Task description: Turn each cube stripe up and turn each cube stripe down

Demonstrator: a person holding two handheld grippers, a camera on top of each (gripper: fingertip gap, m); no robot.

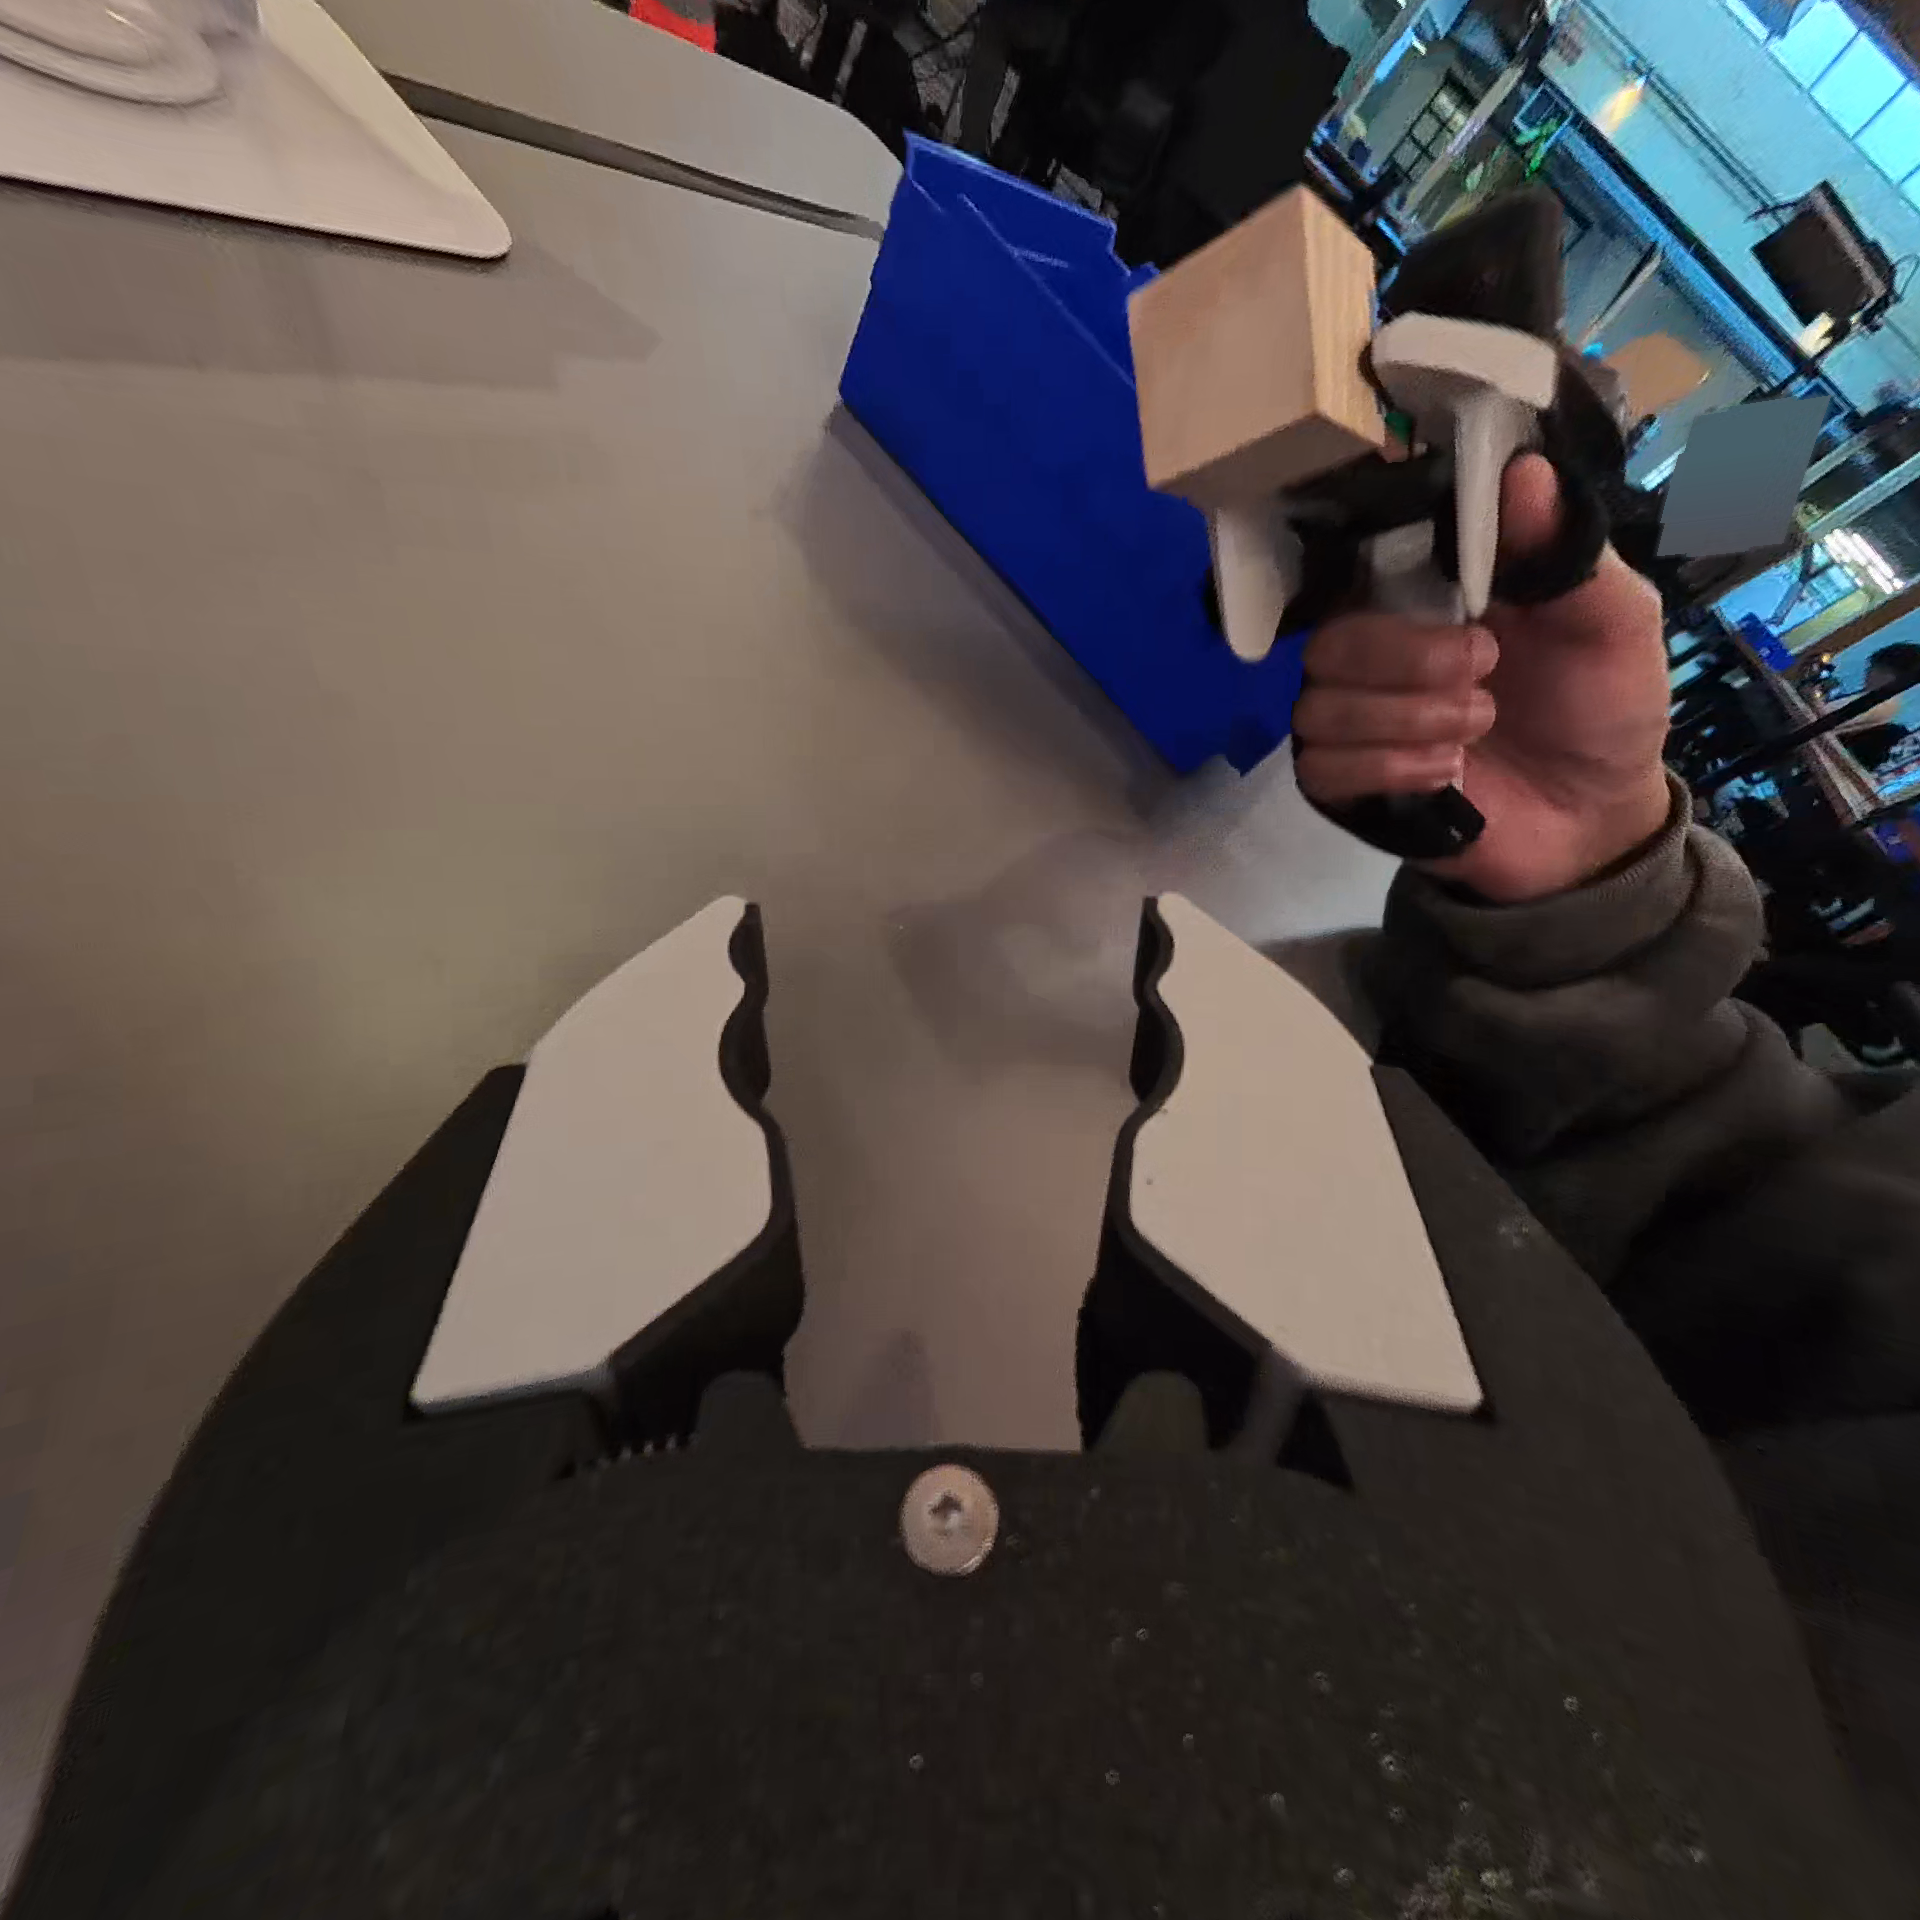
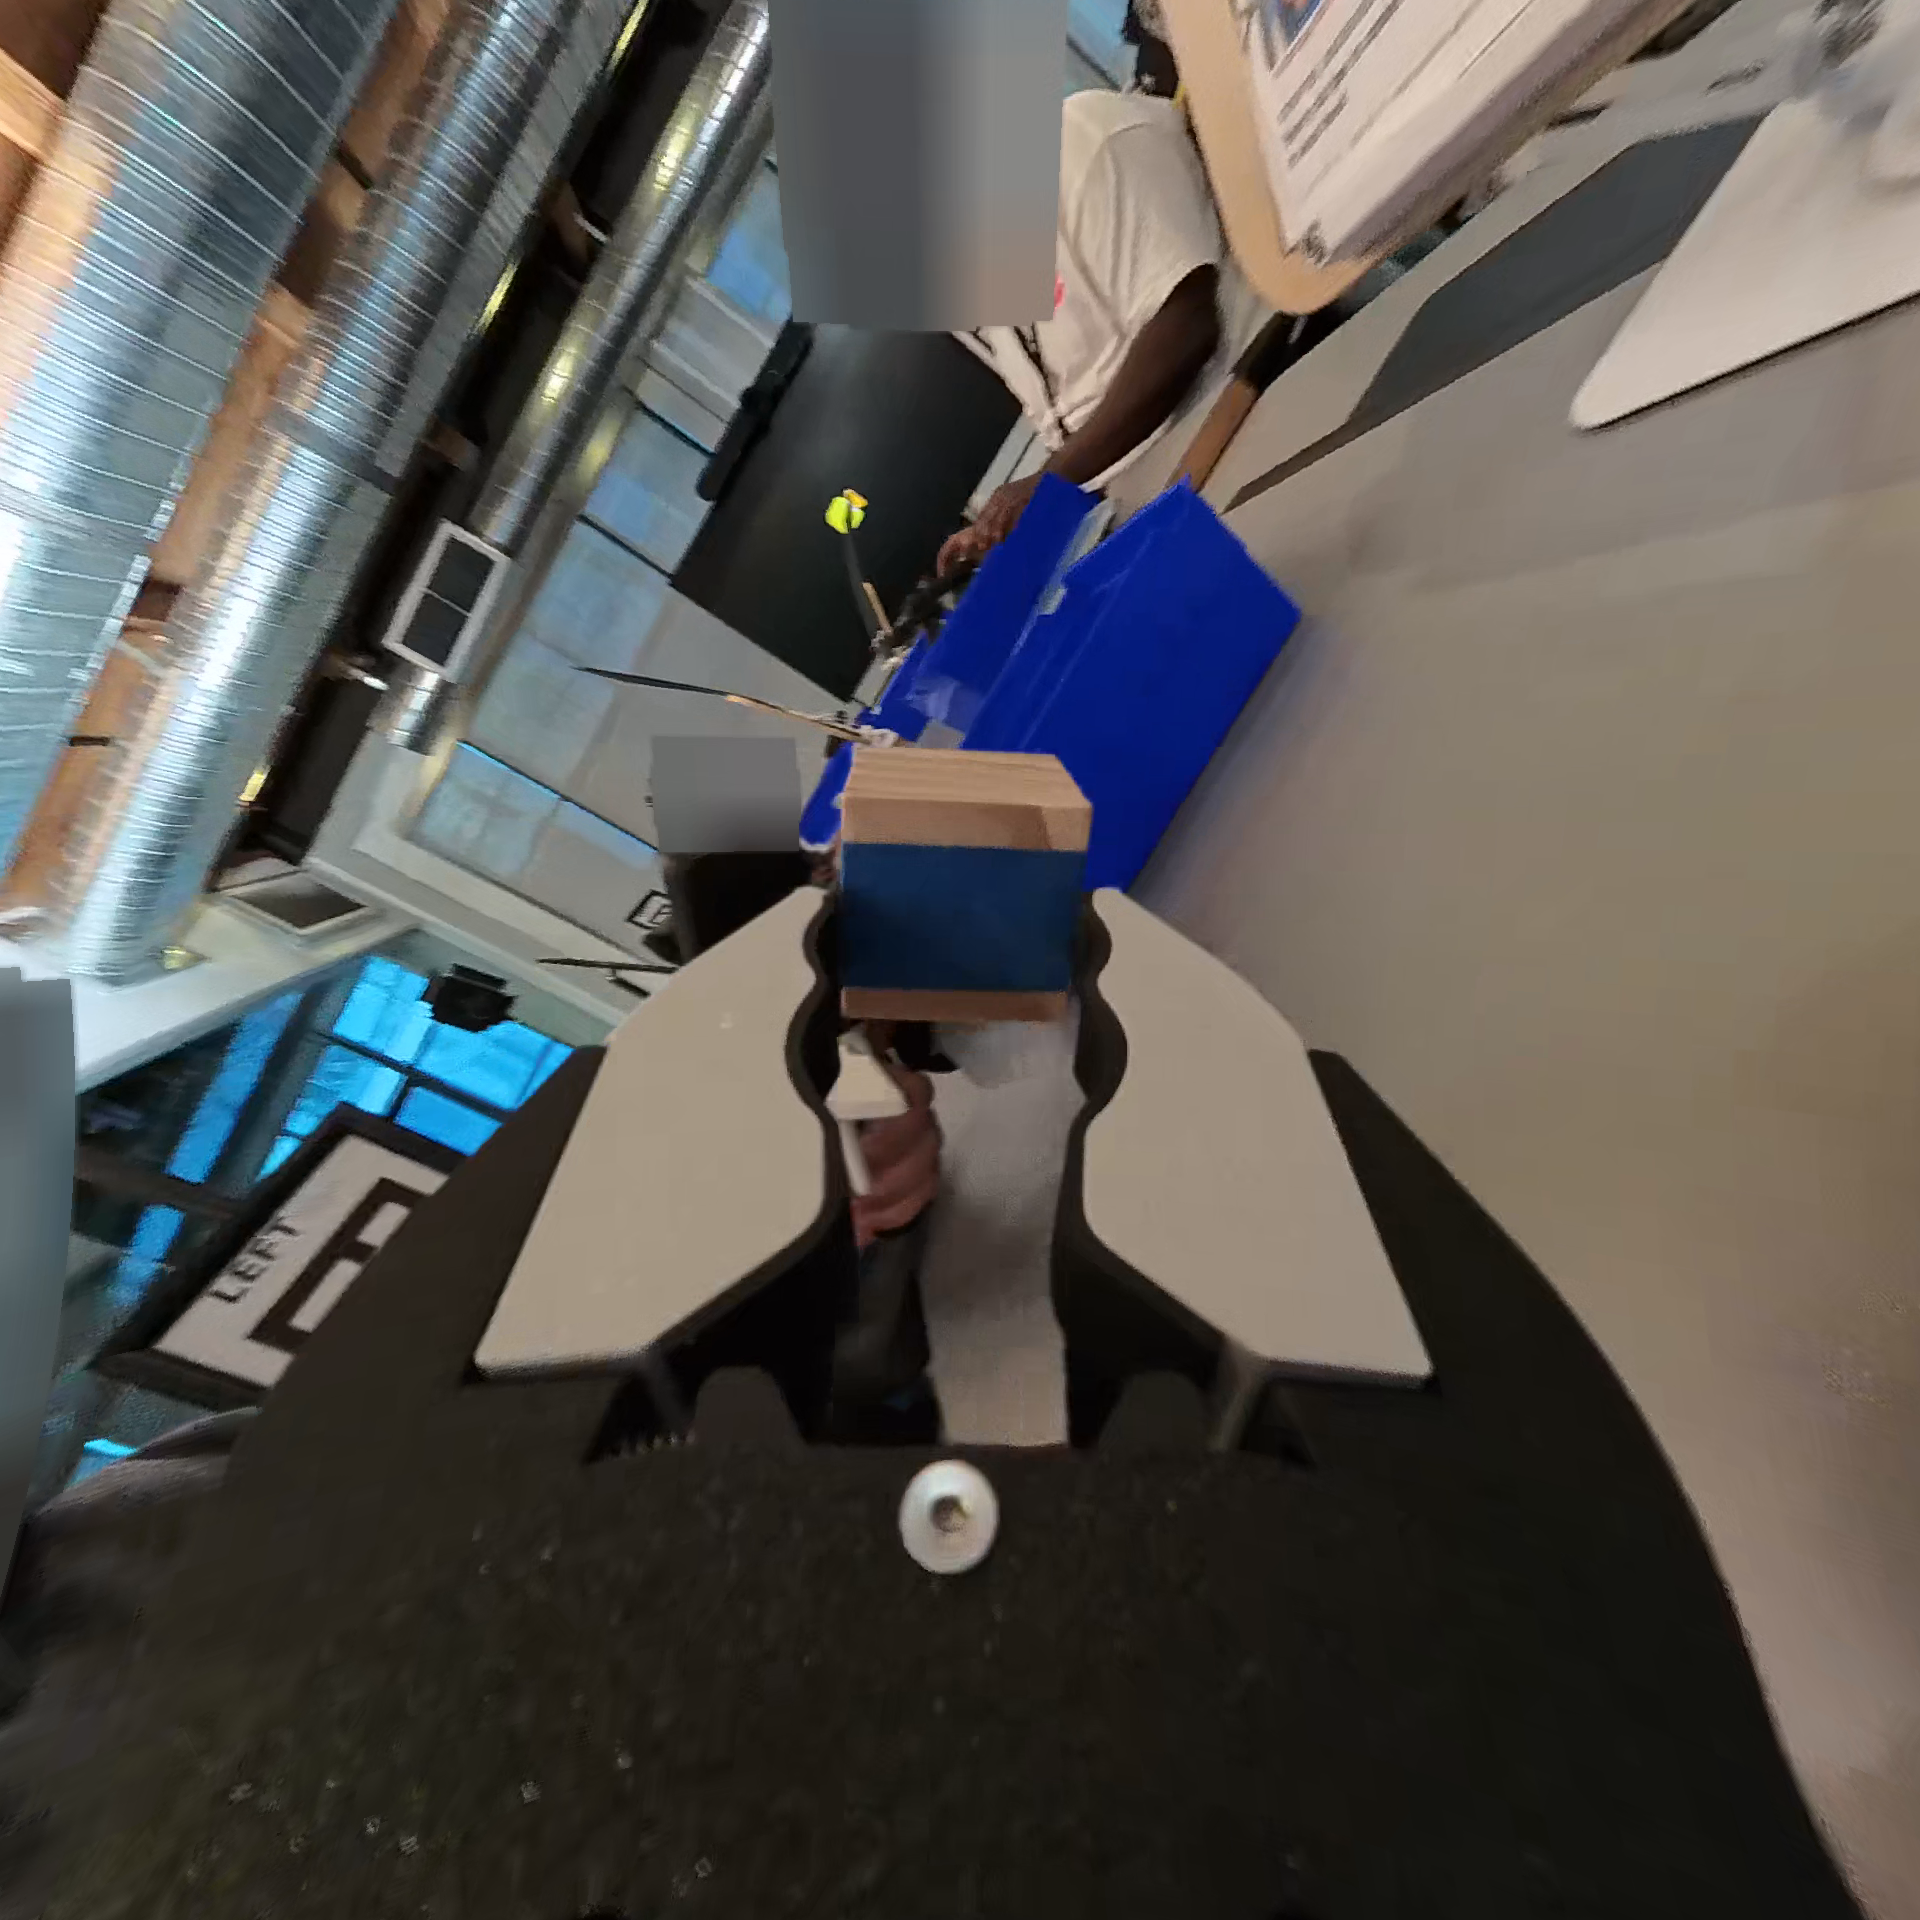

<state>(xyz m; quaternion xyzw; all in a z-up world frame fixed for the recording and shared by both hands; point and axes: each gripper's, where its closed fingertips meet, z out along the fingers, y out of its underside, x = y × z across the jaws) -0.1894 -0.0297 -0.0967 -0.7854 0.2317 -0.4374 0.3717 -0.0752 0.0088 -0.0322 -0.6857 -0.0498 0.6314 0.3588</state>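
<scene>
Left claw (image 1: 951, 1039) at frame bottom: spread, empty, idle over grey bench (image 1: 364, 675). Right claw (image 2: 956, 935) pinches wooden cube with blue stripe (image 2: 961, 883) mid-frame, airborne and rolled sideways, likely mid-flip.

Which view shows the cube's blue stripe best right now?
The right wrist view: the blue stripe faces the lens squarely, on the cube clamped between the right claw's fingers. The left wrist view shows only plain wood faces of the cube, held up off the table; no stripe is visible.
</scene>
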